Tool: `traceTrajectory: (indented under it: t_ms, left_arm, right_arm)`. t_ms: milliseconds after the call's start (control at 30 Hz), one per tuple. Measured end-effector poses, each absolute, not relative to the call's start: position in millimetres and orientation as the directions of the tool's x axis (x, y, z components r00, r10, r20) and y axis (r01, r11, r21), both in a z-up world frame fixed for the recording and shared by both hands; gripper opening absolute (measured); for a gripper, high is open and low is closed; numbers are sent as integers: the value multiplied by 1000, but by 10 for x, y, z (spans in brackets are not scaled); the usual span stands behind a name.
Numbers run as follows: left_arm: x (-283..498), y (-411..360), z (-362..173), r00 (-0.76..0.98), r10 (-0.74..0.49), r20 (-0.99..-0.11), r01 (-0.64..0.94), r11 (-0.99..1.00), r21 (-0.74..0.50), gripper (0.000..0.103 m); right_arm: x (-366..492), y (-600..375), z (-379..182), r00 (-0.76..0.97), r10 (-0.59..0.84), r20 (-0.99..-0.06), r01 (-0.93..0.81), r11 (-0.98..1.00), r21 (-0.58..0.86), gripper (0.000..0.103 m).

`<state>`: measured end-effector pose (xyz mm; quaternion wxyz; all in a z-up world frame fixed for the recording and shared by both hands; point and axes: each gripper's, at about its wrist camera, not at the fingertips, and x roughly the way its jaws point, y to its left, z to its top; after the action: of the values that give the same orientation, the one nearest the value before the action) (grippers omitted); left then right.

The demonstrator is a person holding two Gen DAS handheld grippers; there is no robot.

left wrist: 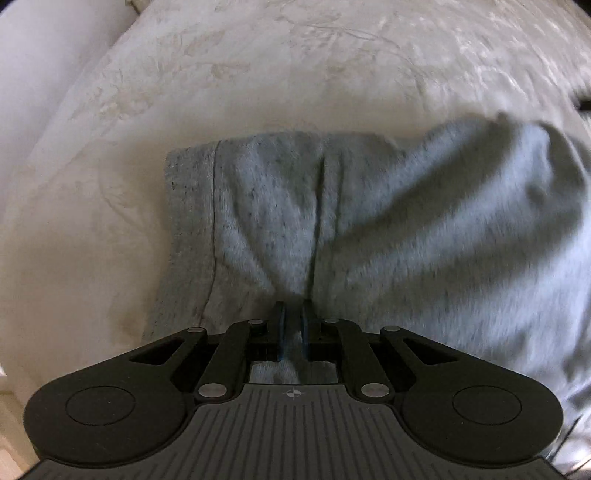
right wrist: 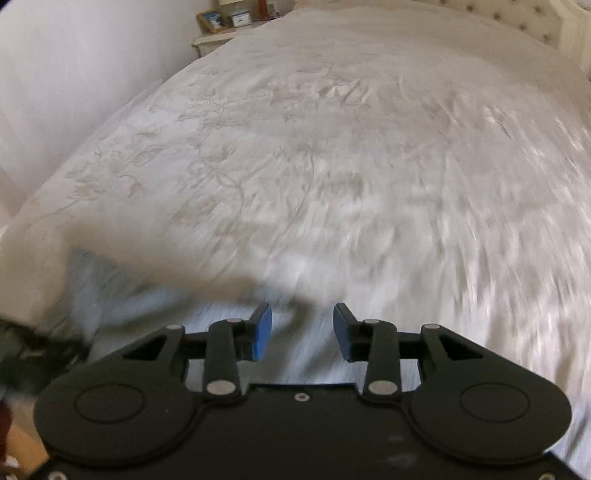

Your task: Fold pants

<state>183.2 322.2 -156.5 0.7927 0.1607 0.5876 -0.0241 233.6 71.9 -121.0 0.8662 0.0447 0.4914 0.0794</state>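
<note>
Left wrist view looks down on grey pants [left wrist: 369, 229] spread over a cream bedspread [left wrist: 258, 66] with a faint leafy pattern; a stitched hem or band runs along the garment's left side, near the bed's left edge, where a pale wall [left wrist: 44, 55] rises. The left gripper [left wrist: 293, 321] has its jaws pressed nearly together, pinching a ridge of the grey cloth between the blue pads, and folds fan out from that pinch. At the right side the fabric is raised and blurred. Right wrist view shows the right gripper [right wrist: 302, 328] with its jaws spread wide, blue pads [right wrist: 262, 332] apart and nothing between them, hanging just above a pale, blurred stretch of the pants [right wrist: 147, 302] at the bed's near edge. Beyond, the bedspread [right wrist: 351, 147] runs to a tufted headboard [right wrist: 517, 14], with a nightstand [right wrist: 218, 37] carrying small framed items at the far left corner.
</note>
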Motion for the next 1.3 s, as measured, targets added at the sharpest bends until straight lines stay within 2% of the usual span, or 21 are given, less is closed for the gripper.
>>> traceTrajectory:
  t_ms: [300,400,533,700,867,933,1033,1067,1133,1300]
  left_arm:
    - [1801,3262,-1573,290,184,-939,115,967,226,9]
    - [1780,3274,-1581,293,188,-938,100,969,225,9]
    - [1755,3261,-1595,293,195,-936,91,969,231,9]
    - [1750,3237,-1602,290,194,-937,92,969,229,8]
    - [1758,3262,-1603,293,182,-939,89,972,216,8]
    - [1766,3274,-1616,296,180,-938,89,973,215,8]
    - [1763,3277,-1625,301,179,-937,90,973,215,8]
    - [1762,3279,-1622,302,178,-937,90,973,214,8]
    - [1758,3288,-1617,303,174,-937,89,974,210,8]
    - [1754,3294,-1619,307,172,-936,89,974,208,8]
  right_arm:
    - [3018,896,-1770,328,322,-888,-322,922,215,40]
    - [2903,945,-1798,265,351,-898,-368,898,243,31]
    - [2631,999,-1742,222,393,-893,-406,869,281,29]
    - [2593,1094,-1753,239,401,-884,-415,865,281,29]
    - [2805,1063,-1640,340,382,-859,-384,890,244,29]
    - [2896,1047,-1625,348,380,-857,-389,890,237,35]
    - [3049,1048,-1735,287,375,-881,-410,880,241,37]
    - [3061,1046,-1779,260,373,-891,-415,876,246,36]
    - [3042,1035,-1842,194,392,-899,-432,857,280,25]
    - [2839,1076,-1765,125,438,-890,-494,805,327,24]
